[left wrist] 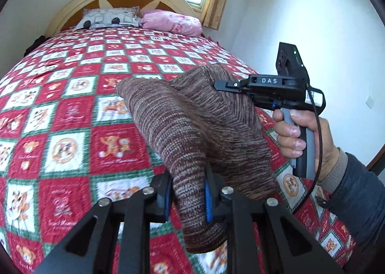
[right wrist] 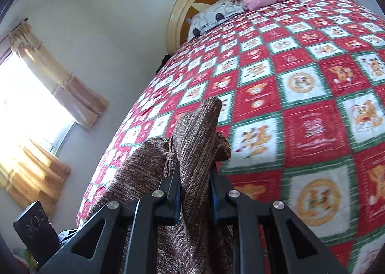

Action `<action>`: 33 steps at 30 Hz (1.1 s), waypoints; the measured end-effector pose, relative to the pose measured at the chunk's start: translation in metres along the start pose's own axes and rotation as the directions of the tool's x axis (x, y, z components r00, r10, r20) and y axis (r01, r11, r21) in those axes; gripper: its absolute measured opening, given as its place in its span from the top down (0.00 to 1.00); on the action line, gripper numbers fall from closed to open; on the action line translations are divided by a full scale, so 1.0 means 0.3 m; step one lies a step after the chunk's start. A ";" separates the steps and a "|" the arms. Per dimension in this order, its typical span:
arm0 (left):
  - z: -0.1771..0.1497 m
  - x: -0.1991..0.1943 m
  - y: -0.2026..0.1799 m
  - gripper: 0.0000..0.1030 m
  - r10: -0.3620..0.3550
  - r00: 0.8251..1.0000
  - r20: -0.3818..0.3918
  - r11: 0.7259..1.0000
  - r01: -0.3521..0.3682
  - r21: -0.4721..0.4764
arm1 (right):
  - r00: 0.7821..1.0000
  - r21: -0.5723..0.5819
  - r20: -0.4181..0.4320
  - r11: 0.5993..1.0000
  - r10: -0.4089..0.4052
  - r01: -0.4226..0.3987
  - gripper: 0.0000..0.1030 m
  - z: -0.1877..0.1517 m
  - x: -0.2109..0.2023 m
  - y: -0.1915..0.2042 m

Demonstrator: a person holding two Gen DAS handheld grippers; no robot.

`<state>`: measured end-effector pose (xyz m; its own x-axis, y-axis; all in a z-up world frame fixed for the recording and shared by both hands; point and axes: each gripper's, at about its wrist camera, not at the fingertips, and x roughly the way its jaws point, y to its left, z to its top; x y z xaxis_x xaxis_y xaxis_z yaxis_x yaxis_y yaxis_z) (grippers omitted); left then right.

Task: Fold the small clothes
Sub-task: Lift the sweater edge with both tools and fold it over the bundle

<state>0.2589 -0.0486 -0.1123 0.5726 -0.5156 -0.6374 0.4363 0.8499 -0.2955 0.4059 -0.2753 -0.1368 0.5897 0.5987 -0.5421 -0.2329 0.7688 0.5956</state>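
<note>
here the brown knit garment [left wrist: 192, 115] hangs in the air above the bed [left wrist: 72, 110], pinched at two places so it can be spread or doubled before it is laid down, i judge. the left claw [left wrist: 186, 198] is clenched on its lower part, blue pads pressing the knit from both sides. the right claw [right wrist: 195, 197] grips a bunched edge the same way, and the cloth drapes between the two. the right tool carries the white letters "das" on its black body. the quilt's squares hold small script too blurred to read.
</note>
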 end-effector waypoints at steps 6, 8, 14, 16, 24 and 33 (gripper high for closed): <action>-0.043 -0.077 0.057 0.79 0.012 1.000 0.015 0.999 -0.011 -0.039 | 0.999 -0.020 -0.020 0.999 0.027 -0.027 0.82 -0.031 0.031 0.091; -0.058 -0.101 0.075 0.79 0.010 1.000 0.022 0.999 -0.009 -0.052 | 0.999 -0.032 -0.027 0.999 0.035 -0.036 0.82 -0.043 0.042 0.123; -0.101 -0.182 0.125 0.80 0.021 0.999 0.050 0.996 -0.017 -0.088 | 0.997 -0.053 -0.051 0.997 0.056 -0.059 0.82 -0.072 0.089 0.208; -0.119 -0.210 0.150 0.80 0.027 0.998 0.058 0.994 -0.021 -0.105 | 0.996 -0.062 -0.060 0.995 0.068 -0.072 0.82 -0.084 0.110 0.251; -0.191 -0.337 0.250 0.80 0.073 0.993 0.092 0.985 -0.057 -0.162 | 0.987 -0.098 -0.105 0.987 0.119 -0.130 0.82 -0.127 0.209 0.407; -0.274 -0.453 0.368 0.80 0.137 0.984 0.117 0.968 -0.108 -0.224 | 0.972 -0.128 -0.161 0.973 0.170 -0.191 0.82 -0.192 0.341 0.567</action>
<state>0.1722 0.1242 -0.1167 0.7039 -0.4038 -0.5844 0.2050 0.9032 -0.3771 0.3820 -0.0703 -0.1250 0.4092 0.7487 -0.5215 -0.4385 0.6626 0.6072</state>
